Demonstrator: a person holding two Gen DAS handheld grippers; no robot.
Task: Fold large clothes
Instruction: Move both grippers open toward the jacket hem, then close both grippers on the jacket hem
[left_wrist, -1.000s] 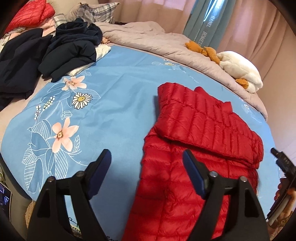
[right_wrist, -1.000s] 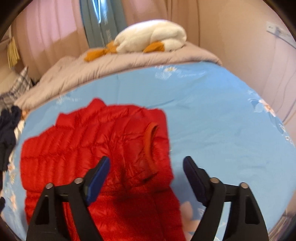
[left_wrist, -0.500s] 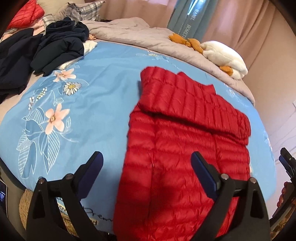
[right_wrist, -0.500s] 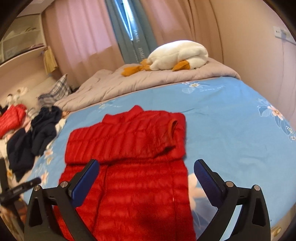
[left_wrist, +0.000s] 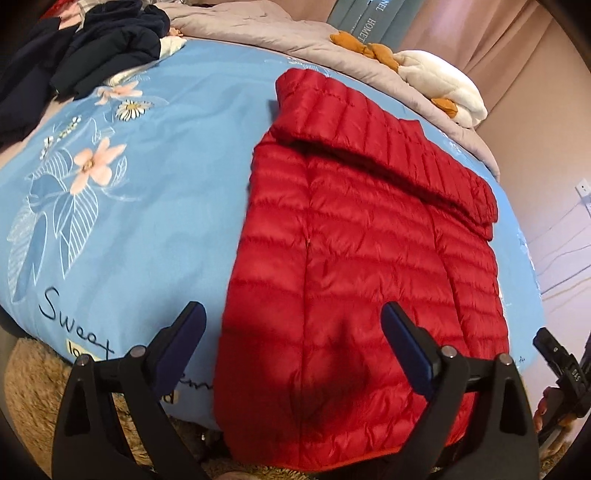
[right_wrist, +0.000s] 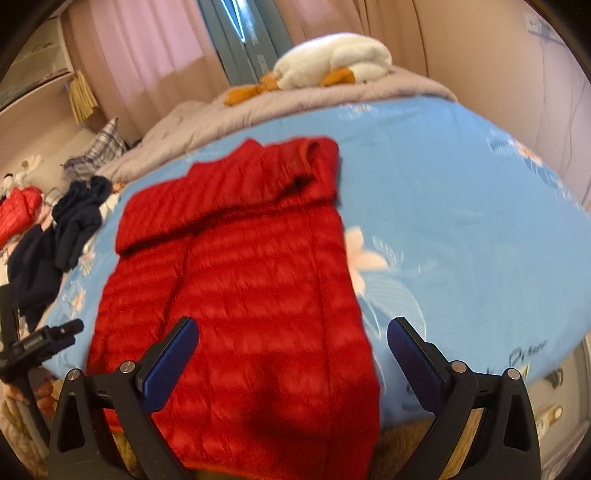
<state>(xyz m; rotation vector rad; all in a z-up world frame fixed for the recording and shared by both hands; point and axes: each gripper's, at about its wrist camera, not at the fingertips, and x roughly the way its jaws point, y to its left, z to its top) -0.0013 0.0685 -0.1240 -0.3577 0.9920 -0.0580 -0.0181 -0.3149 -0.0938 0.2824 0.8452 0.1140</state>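
Note:
A red quilted puffer jacket (left_wrist: 354, 251) lies flat on the blue floral bedspread (left_wrist: 166, 177), its far end folded back over the body, its near hem hanging over the bed's edge. It also shows in the right wrist view (right_wrist: 236, 273). My left gripper (left_wrist: 293, 332) is open and empty, held above the jacket's near hem at its left side. My right gripper (right_wrist: 291, 343) is open and empty, held above the near hem at its right side. The right gripper's tip shows in the left wrist view (left_wrist: 557, 358).
A pile of dark clothes (left_wrist: 96, 48) lies at the far left of the bed. A grey duvet (left_wrist: 258, 26) and a white plush duck (left_wrist: 439, 85) lie at the far end. A beige rug (left_wrist: 29, 398) is below the bed edge. Walls and curtains stand close on the right.
Both grippers have pulled back from the folded far end toward the near edge of the bed and opened a little wider. The jacket lies still with its top folded down.

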